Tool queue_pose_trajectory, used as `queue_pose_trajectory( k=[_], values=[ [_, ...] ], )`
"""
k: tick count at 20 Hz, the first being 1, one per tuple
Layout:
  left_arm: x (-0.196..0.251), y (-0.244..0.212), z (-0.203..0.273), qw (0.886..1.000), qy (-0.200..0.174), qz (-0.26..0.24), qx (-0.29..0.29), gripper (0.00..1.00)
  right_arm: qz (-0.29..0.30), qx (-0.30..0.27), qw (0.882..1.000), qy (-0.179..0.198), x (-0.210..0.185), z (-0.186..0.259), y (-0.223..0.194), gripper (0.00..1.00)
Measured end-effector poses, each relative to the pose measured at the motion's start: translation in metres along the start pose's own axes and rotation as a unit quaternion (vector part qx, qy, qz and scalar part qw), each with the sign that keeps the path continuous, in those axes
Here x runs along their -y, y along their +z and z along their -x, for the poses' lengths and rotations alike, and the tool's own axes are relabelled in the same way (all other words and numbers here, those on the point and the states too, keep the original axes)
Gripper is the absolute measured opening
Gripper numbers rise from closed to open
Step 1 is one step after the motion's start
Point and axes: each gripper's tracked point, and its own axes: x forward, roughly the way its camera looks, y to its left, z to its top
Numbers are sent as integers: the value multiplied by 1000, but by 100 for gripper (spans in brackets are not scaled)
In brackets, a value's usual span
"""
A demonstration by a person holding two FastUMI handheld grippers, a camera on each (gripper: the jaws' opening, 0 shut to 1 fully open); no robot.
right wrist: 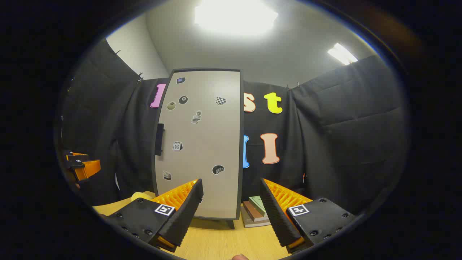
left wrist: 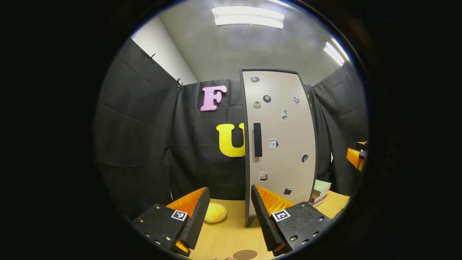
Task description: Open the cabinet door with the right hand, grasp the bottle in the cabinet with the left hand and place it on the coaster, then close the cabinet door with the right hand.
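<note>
At the bottom edge of the left gripper view lies the brown coaster, on the tabletop below the left claw, whose fingers are apart and empty. The right claw, level and likewise apart, faces the shut cabinet door; books lie beside it.

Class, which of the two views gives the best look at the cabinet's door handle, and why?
The left gripper view: the handle faces the camera as a whole black bar near the door's left edge. In the right gripper view the handle sits at the door's left rim, seen edge-on and smaller.
</note>
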Motion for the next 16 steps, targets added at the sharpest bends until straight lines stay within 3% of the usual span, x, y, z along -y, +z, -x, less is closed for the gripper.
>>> queue_pose_trajectory(
  k=[16],
  values=[
    [24, 5, -3, 1000, 0, -11, 1, 66, -8, -14, 1000, 1, 28, -11, -14, 99]
  ],
)
